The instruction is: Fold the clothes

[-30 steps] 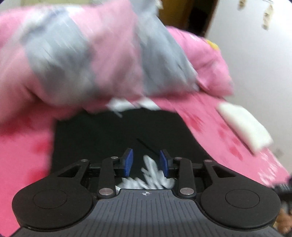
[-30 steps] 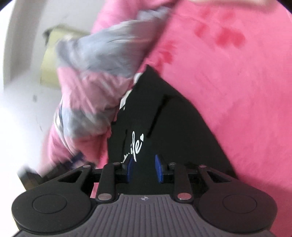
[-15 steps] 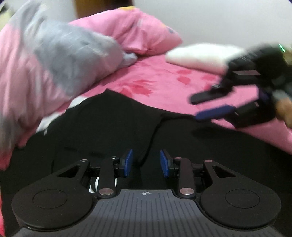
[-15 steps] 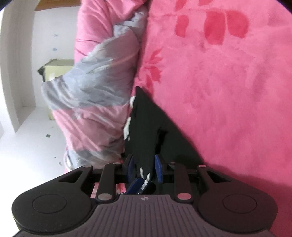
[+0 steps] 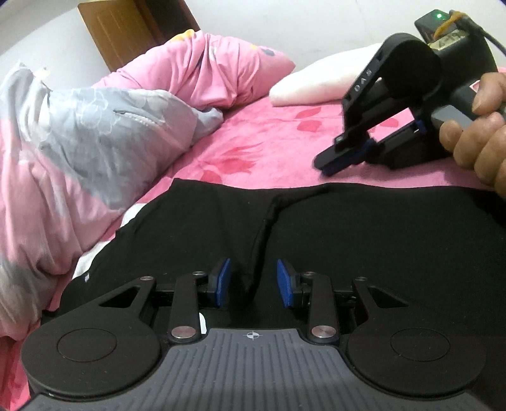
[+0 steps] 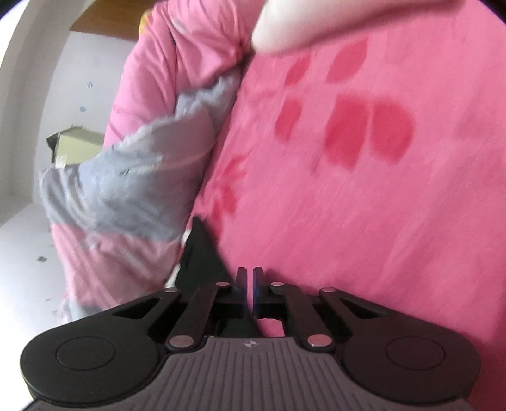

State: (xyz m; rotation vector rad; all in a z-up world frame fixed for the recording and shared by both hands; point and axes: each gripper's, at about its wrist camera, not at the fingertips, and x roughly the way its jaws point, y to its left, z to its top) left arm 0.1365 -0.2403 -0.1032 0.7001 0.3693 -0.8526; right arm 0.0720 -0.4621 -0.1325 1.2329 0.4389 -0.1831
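Observation:
A black garment (image 5: 363, 240) lies spread on the pink bed sheet (image 5: 268, 148), with a raised seam running from its far edge toward me. My left gripper (image 5: 253, 279) hovers low over it, open, and the seam passes between the blue pads without being touched. My right gripper (image 5: 327, 164), held by a hand (image 5: 477, 139), sits just beyond the garment's far edge, over the sheet. In its own view the right gripper (image 6: 249, 272) is shut with nothing seen between the fingers, and a corner of the black garment (image 6: 199, 249) lies to its left.
A bunched pink and grey quilt (image 5: 95, 132) crowds the garment's left side and shows as the quilt (image 6: 126, 189) in the right wrist view. A pink pillow (image 5: 221, 69) and a white pillow (image 5: 316, 82) lie at the far end. A wooden door (image 5: 126, 28) stands behind.
My left gripper rolled level and dropped low over the garment. My right gripper moved past the garment's edge and its jaws shut. The garment's white print is out of sight.

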